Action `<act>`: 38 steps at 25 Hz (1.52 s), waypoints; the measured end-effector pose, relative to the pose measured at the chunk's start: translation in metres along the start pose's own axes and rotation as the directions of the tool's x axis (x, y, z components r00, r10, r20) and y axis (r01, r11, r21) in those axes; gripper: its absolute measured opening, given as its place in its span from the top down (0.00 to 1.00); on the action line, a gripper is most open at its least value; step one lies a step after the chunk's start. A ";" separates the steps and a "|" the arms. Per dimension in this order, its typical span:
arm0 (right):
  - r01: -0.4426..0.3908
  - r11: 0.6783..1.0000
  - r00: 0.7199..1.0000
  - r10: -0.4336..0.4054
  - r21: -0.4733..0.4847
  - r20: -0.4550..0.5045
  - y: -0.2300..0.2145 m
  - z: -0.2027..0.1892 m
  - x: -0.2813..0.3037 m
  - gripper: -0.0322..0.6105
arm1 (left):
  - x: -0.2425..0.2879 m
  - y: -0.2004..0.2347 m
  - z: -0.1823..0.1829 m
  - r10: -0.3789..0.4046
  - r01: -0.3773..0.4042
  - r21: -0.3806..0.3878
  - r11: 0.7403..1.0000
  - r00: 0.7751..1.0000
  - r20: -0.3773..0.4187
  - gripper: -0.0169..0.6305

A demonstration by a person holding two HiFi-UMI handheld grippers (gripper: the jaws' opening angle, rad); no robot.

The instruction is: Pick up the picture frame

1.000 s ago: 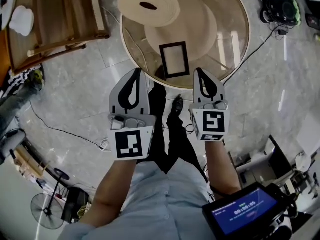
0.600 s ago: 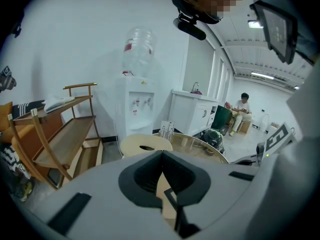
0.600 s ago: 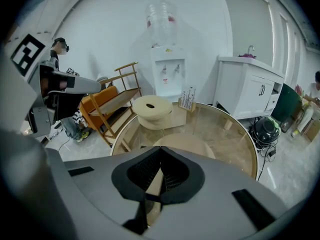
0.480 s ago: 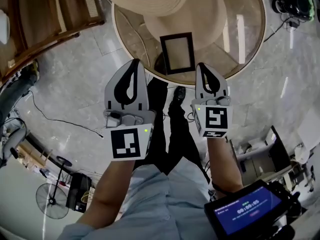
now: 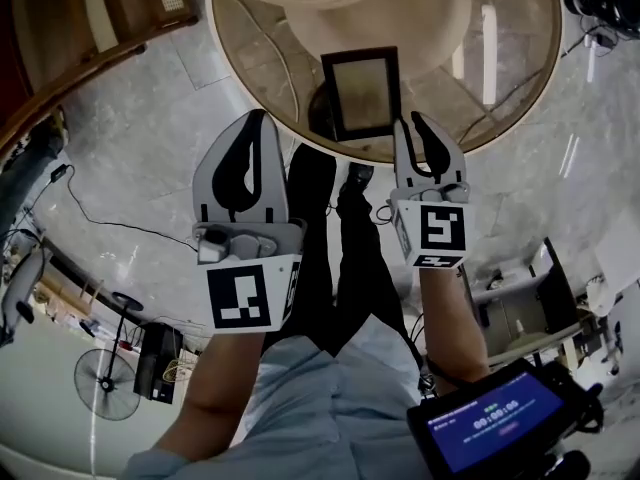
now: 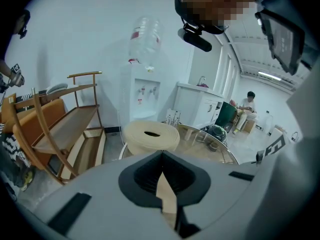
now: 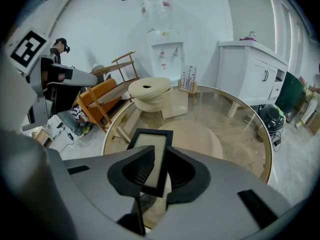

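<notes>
Approach, by the look of it, with no grasp made yet. Shows the frame (image 5: 362,93) lying flat on the glass table (image 5: 265,68), close to the near rim, with its long sides running away from the person.

Puts the right tongs (image 5: 412,124) just beside the frame's near right corner, tips about over the table rim. Lines those jaws up on the frame in the right gripper view, so that it shows through the gap between them. Reads them as a little apart, pads clear of the frame's border, nothing clamped.

Places the left tongs (image 5: 256,118) off the table, left of the frame and nearer the person, over the floor. Finds their tips pressed together in the left gripper view, with nothing between.

Calls next, as a judgement, for carrying the right tongs forward and down to the frame's near short side or its right long side. Offers only a thin edge while flat on glass, so probably needs the jaws spread a bit wider and tilted, one pad working under the border and the other coming down on top. Could slide the frame across the smooth glass if pushed rather than pinched; might use the left tongs as a stop at the far side.
</notes>
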State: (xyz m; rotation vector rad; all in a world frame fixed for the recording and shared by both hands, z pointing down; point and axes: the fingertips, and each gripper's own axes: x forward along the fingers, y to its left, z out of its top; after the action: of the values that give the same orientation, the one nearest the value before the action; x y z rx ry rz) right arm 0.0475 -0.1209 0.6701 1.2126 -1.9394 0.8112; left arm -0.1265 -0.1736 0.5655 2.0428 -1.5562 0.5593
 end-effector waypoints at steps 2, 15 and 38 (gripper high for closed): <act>0.001 1.000 1.000 -0.001 0.000 0.002 -0.001 -0.003 0.002 0.81 | 0.000 -0.001 -0.005 0.004 -0.004 -0.016 1.000 1.000 -0.011 0.96; -0.007 1.000 0.999 0.007 0.015 -0.032 -0.006 -0.029 0.028 0.78 | 0.009 -0.003 -0.039 0.003 -0.008 -0.067 0.998 0.997 -0.078 0.96; -0.011 0.999 0.999 0.013 0.048 -0.040 -0.011 -0.031 0.048 0.82 | 0.007 0.001 -0.047 0.003 -0.012 -0.097 0.995 0.996 -0.089 0.96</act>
State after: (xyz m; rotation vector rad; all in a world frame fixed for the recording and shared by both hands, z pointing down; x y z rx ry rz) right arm 0.0498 -0.1232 0.7278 1.2051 -1.9062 0.8864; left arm -0.1261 -0.1501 0.6074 1.9143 -1.5100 0.5584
